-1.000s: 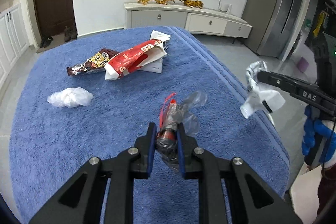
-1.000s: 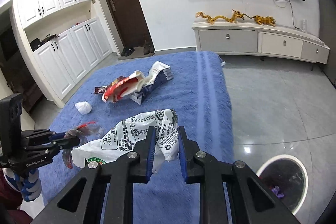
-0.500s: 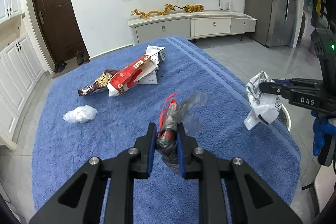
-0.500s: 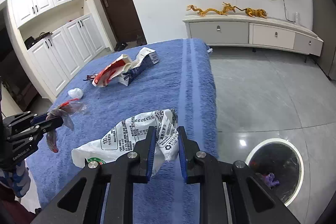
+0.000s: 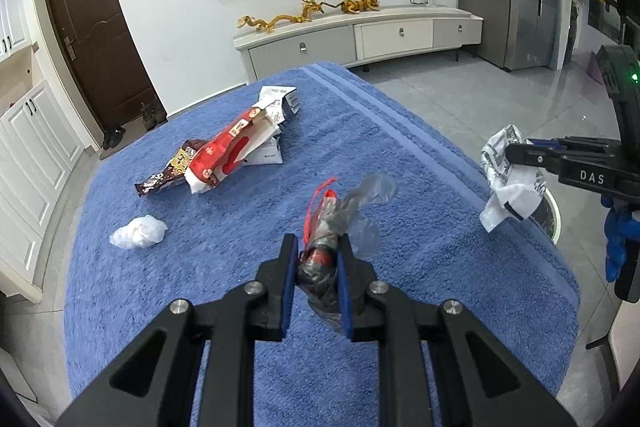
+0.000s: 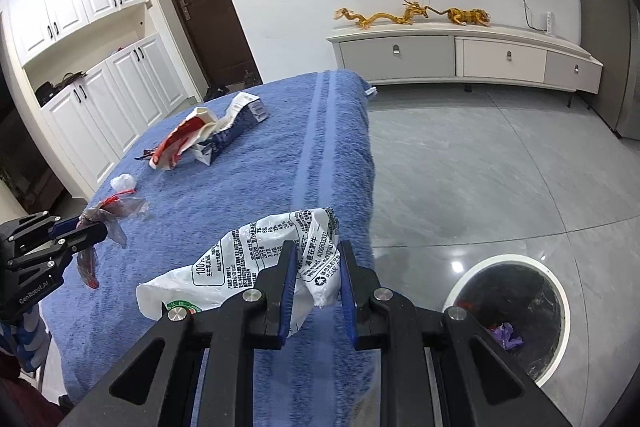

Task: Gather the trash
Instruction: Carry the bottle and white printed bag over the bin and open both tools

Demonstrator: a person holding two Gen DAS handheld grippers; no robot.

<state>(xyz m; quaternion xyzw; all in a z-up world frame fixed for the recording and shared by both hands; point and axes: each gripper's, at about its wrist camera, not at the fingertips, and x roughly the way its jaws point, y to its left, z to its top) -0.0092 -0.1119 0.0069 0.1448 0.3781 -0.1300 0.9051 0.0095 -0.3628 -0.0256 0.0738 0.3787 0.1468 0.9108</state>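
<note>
Closest in, our left gripper point(image 5: 317, 263) pinches a crumpled clear wrapper point(image 5: 340, 215) with red trim; our right gripper point(image 6: 318, 269) clamps a white printed bag point(image 6: 256, 259). Both have drifted rightward off the blue towel point(image 5: 400, 155) toward the round bin point(image 6: 556, 291) (some scraps already inside), so a drop looks imminent. Farther back, red packet point(image 5: 232, 151), brown wrapper point(image 5: 168, 175) and white wad point(image 5: 138, 233) remain.

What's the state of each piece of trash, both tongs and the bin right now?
left tongs: shut on clear plastic wrapper
clear plastic wrapper: crumpled, held above the towel
right tongs: shut on white printed bag
white printed bag: crumpled, lifted
red and white bag: torn open, lying on blue towel
brown wrapper: flat on towel
white wad: crumpled on towel
trash bin: open, on floor, some trash inside
</note>
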